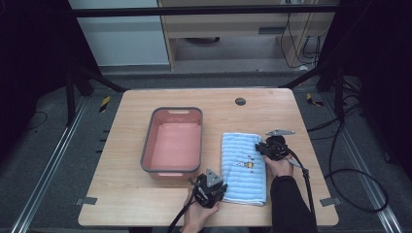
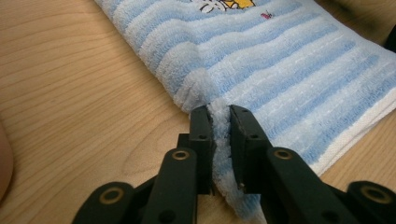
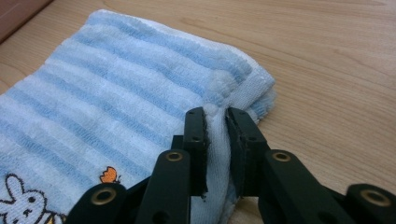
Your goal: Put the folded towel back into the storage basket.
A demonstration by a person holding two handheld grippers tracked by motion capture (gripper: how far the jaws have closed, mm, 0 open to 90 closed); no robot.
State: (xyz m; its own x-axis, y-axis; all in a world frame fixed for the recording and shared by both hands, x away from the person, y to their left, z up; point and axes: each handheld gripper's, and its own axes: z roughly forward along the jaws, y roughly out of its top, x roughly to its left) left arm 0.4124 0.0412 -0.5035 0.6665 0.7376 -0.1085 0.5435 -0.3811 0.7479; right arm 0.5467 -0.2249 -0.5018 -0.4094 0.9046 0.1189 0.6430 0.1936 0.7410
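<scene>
- Where the wooden table [image 1: 131, 194] has its right half, a folded blue-and-white striped towel [image 1: 244, 167] lies flat, its long side running away from the person, just right of a pink basin.
- On the towel's top face sits a small embroidered picture [image 1: 247, 165]; the right gripper view shows a rabbit [image 3: 23, 203] as part of it.
- At the towel's near-left edge the left gripper [image 2: 219, 112] has its two black jaws clamped on a bunched fold of terry cloth.
- At the far-right corner the right gripper [image 3: 215, 112] pinches the towel's hemmed edge between nearly closed jaws.
- Each gripper is held by a hand coming in from the bottom of the high view, the right one [image 1: 280, 166] in a dark sleeve.
- The pink basin [image 1: 147, 145], with a grey rim, stands near the table's middle and looks empty.
- A round dark grommet [image 1: 240, 101] sits near the table's far edge.
</scene>
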